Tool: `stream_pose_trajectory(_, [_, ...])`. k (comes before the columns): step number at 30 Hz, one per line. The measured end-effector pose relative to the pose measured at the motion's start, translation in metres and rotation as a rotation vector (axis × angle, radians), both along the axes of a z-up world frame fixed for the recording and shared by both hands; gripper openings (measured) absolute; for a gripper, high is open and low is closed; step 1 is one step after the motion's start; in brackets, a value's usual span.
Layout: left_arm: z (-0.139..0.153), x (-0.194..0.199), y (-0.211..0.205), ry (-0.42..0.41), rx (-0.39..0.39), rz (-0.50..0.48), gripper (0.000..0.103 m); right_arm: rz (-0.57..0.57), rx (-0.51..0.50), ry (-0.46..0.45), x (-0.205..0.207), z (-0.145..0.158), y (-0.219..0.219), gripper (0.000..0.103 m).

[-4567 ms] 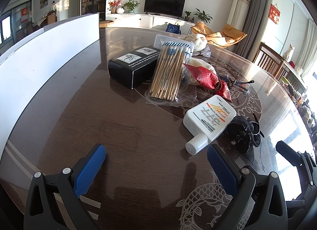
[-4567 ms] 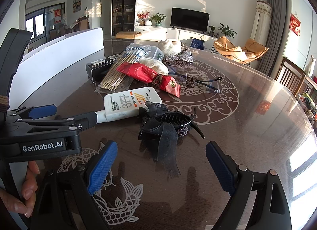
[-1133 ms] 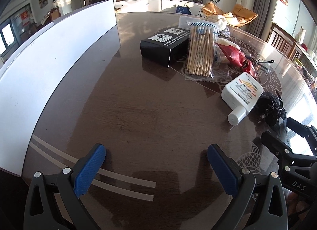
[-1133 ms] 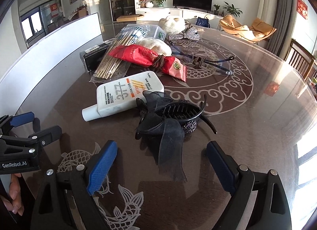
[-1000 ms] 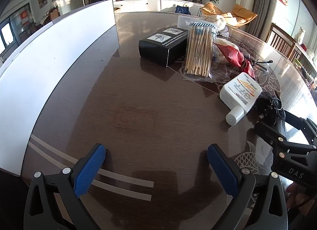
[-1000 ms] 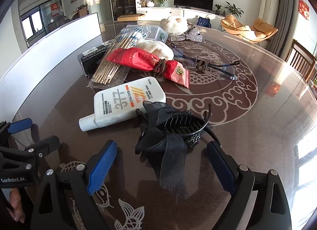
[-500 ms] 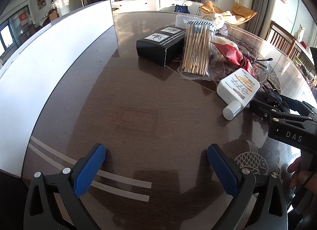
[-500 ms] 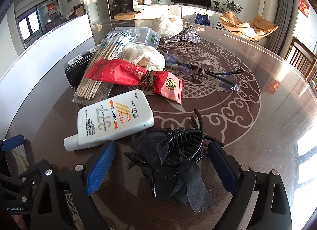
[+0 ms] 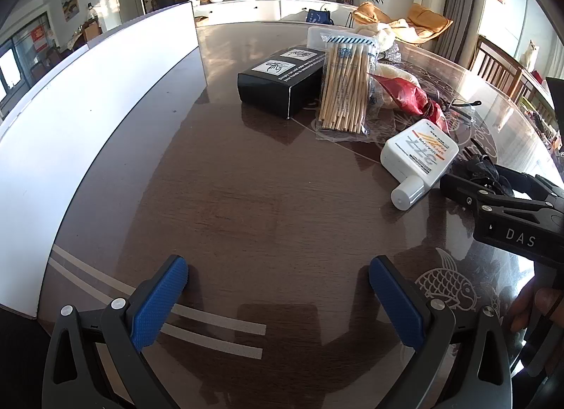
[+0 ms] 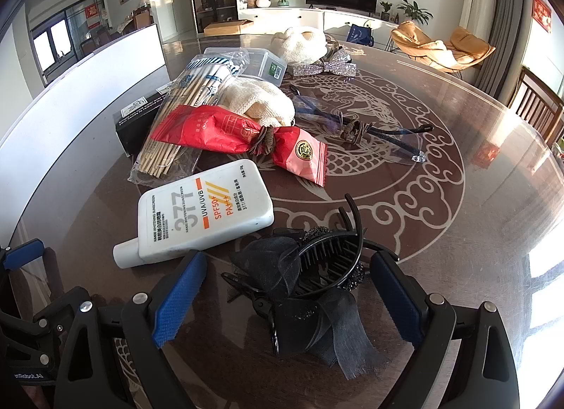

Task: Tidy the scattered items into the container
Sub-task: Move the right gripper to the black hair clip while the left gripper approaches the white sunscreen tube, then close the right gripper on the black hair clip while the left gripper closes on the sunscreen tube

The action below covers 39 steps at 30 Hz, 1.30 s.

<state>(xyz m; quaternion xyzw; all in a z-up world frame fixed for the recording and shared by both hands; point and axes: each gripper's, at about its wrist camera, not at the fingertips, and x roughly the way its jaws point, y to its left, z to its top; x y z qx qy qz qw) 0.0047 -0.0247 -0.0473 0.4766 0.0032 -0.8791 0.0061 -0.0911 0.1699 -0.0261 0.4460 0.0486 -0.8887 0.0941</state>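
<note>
Straddling a black hair clip (image 10: 310,275) with its jaws wide, the right gripper (image 10: 285,299) sits low over a dark table (image 10: 458,233); the clip and its gauze bow lie between the blue pads (image 10: 179,299), touching neither as far as can be seen. Just left of the clip lies a white sunscreen bottle (image 10: 204,215) reading "377", "UVA/UVB" and "SPF50+ PA+++". Beyond it a red packet (image 10: 239,141) with a gold seal rests against a bag of skewers (image 10: 183,116), a cream cloth (image 10: 261,102) and a black box (image 10: 137,120) with white labels too small to read. Glasses (image 10: 359,130) lie to the right, a silver bow (image 10: 324,63) farther back. The left gripper (image 9: 278,303), jaws also wide and holding nothing, hovers over bare tabletop near a white container wall (image 9: 88,99) along the table's left edge. In the left wrist view the other tool's body reads "DAS"; in the right wrist view, lettering on the left tool is partly legible as "Robot.AI".
</note>
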Motion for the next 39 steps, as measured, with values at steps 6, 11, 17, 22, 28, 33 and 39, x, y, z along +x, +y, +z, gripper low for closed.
stream_pose_trajectory(6, [0.000,0.001,0.001,0.007,-0.001,-0.005,0.103,-0.004,0.001,0.002,0.000,0.000,-0.001,0.095])
stream_pose_trajectory(11, [-0.001,0.000,0.003,0.006,-0.002,-0.015,0.103,-0.064,0.002,-0.013,-0.012,0.000,0.016,0.093])
stream_pose_trajectory(17, [0.001,-0.005,0.025,-0.034,-0.002,-0.170,0.103,-0.066,0.005,-0.011,-0.006,0.001,0.048,0.093])
stream_pose_trajectory(22, [0.003,-0.031,0.065,-0.028,-0.005,-0.318,0.103,-0.099,-0.002,-0.005,-0.001,0.000,0.065,0.093])
stream_pose_trajectory(28, [0.002,-0.074,0.078,0.004,0.001,-0.304,0.103,-0.106,0.000,0.002,0.000,0.000,0.066,0.094])
stream_pose_trajectory(33, [0.002,-0.098,0.091,-0.009,-0.002,-0.331,0.103,-0.109,0.001,0.002,-0.001,0.000,0.066,0.094])
stream_pose_trajectory(39, [0.008,-0.102,0.103,0.017,-0.002,-0.391,0.080,-0.125,0.001,0.003,-0.001,0.000,0.070,0.094])
